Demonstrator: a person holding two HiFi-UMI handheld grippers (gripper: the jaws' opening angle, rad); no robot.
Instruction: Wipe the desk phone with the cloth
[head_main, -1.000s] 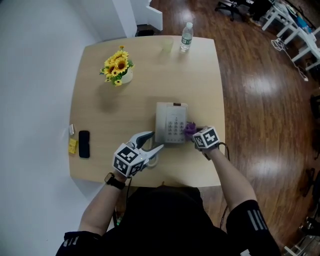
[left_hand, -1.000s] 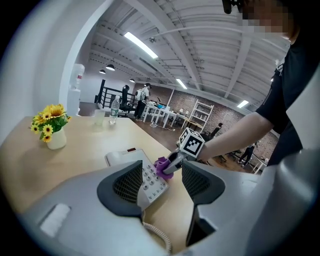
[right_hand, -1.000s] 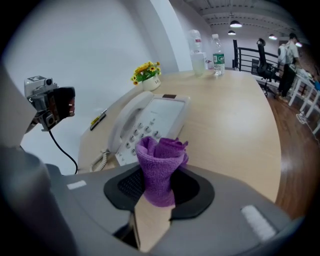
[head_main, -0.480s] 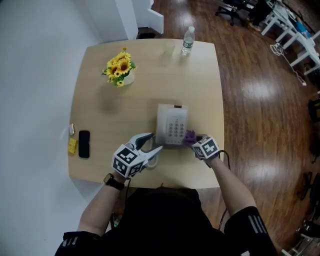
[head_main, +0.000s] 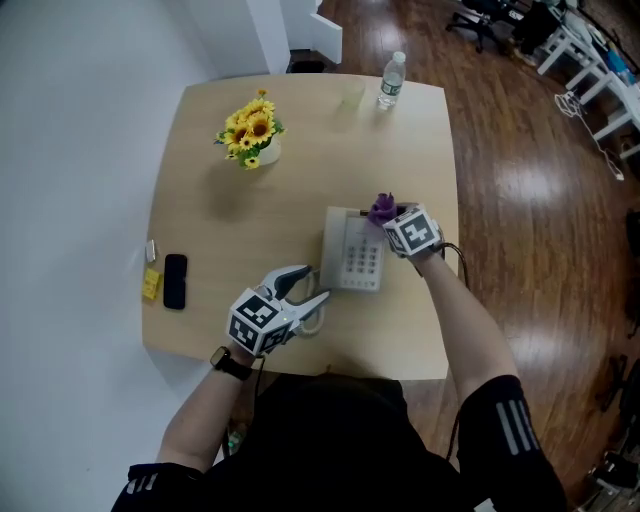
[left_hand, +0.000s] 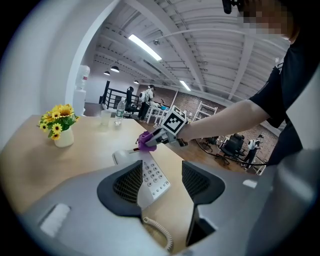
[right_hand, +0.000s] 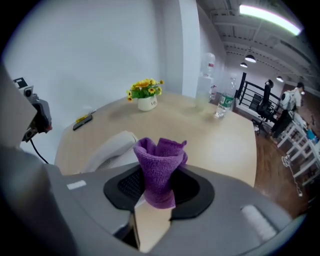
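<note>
Left gripper (head_main: 306, 285): jaws spread, holding nothing, just beside the near left corner of the white desk phone (head_main: 355, 250), which lies right of centre on the tabletop (head_main: 200, 220). Right gripper (head_main: 393, 213): jaws pinching a bunched purple cloth (head_main: 381, 207) at the phone's far right corner.

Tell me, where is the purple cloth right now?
In the head view, the cloth is pinched in the right gripper. It sits at the phone's far right corner, on the right side of the table.
</note>
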